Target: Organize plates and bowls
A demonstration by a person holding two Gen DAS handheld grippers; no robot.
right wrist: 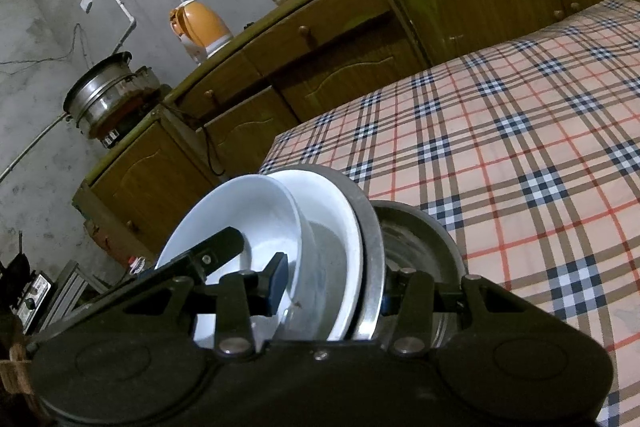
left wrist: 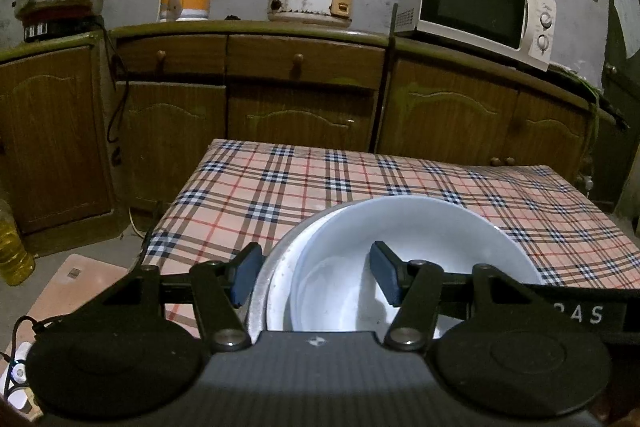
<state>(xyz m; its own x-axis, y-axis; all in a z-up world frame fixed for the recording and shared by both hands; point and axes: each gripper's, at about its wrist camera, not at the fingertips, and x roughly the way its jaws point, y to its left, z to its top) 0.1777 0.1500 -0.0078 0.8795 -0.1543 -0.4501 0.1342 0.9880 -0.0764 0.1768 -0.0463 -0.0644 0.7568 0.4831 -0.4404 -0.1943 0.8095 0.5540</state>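
- Fingers of our left gripper (left wrist: 314, 273) stand apart, straddling the near wall of the white bowl (left wrist: 416, 251) – one pad (left wrist: 244, 275) outside, one inside, neither visibly pressing
- Our right gripper (right wrist: 332, 291) straddles the rims of the stack from the other side; its left pad (right wrist: 278, 285) sits inside the bowl, its right finger is hidden behind the metal plate (right wrist: 370, 247), so we cannot tell whether it clamps
- Stack, inner to outer: white bowl, white plate (right wrist: 328, 211), metal plate, with a steel bowl (right wrist: 420, 239) just beside them
- All of it rests at the near-left edge of the checked table (left wrist: 320, 179)
- We judge the step to be nesting or lifting the stack – next we need the fingers closed evenly on the rims
- Round pieces have no long axis; the bowl opens upward, though the right view shows it tilted
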